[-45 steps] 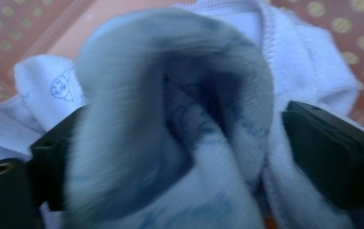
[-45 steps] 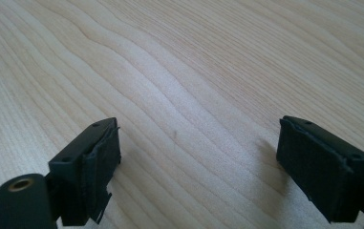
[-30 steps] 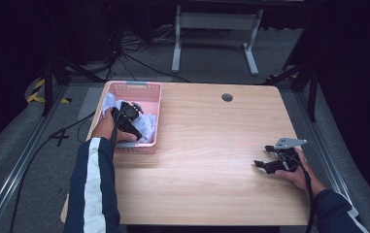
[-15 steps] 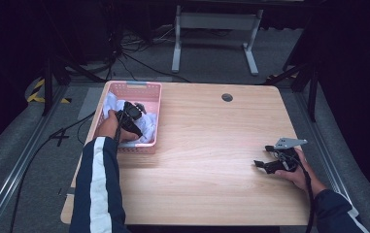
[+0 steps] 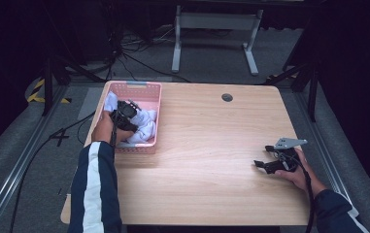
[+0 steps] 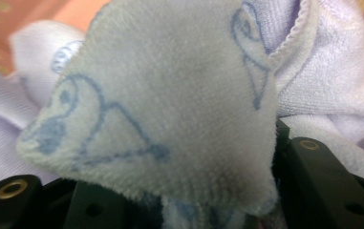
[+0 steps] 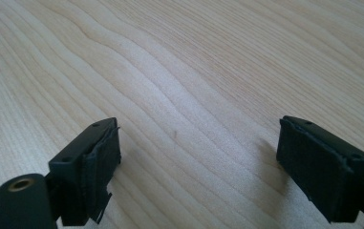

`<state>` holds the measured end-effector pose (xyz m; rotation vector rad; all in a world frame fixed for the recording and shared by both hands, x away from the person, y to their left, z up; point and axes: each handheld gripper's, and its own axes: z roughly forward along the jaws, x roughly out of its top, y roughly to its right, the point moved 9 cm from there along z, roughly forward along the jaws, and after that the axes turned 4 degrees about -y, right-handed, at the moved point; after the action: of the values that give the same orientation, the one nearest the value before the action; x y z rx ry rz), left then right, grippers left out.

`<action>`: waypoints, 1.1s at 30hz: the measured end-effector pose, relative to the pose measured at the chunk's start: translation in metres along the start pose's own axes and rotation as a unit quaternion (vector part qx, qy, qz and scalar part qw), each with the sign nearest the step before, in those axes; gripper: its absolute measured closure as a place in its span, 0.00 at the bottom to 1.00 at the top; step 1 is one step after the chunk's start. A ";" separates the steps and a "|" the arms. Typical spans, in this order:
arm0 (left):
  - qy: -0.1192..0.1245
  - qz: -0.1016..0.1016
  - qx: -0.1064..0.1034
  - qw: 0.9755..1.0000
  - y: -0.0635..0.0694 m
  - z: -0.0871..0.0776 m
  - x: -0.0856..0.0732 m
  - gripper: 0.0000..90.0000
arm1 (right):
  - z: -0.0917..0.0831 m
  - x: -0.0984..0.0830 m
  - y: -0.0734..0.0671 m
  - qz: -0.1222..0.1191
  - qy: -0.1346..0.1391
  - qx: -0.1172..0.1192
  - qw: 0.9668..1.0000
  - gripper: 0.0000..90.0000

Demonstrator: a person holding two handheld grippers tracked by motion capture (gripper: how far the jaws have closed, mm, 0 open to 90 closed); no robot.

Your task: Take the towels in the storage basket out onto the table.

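A pink basket (image 5: 154, 95) at the table's left edge holds white and pale lavender cloths (image 5: 144, 125). My left gripper (image 5: 124, 112) reaches down into it. In the left gripper view a fluffy pale cloth with blue penguin drawings (image 6: 170, 105) bulges up between the two black jaws. They have just been closing and now pinch its lower fold, so the left gripper (image 6: 203, 195) is shut on it. My right gripper (image 5: 266, 165) rests low over the bare wood at the table's right side. It stands open (image 7: 198, 157) with nothing between its fingers.
The wooden table (image 5: 211, 145) has a round cable hole (image 5: 227, 97) near its far edge. Beyond the table are a grey floor with cables and a white metal stand (image 5: 211, 29). A rail runs along each side of the table.
The left hand has barely shifted inside the basket. The right hand and its gripper have stayed where they were.
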<state>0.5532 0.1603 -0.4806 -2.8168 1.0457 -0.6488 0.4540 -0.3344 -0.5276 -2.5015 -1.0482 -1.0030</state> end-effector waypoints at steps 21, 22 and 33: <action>0.220 -0.078 0.052 0.971 -0.026 -0.129 0.028 0.61 | 0.000 0.000 0.000 0.001 0.000 -0.001 1.000 0.16; 0.226 -0.076 0.051 0.970 -0.025 -0.135 0.030 0.61 | 0.000 0.000 0.000 0.001 0.000 -0.001 1.000 0.16; 0.278 -0.018 0.008 0.960 0.027 -0.189 0.074 0.61 | 0.000 0.000 0.000 0.001 0.000 -0.001 1.000 0.16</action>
<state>0.5095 0.1082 -0.2874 -2.6991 1.0361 -1.5026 0.4538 -0.3345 -0.5275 -2.5039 -1.0450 -1.0048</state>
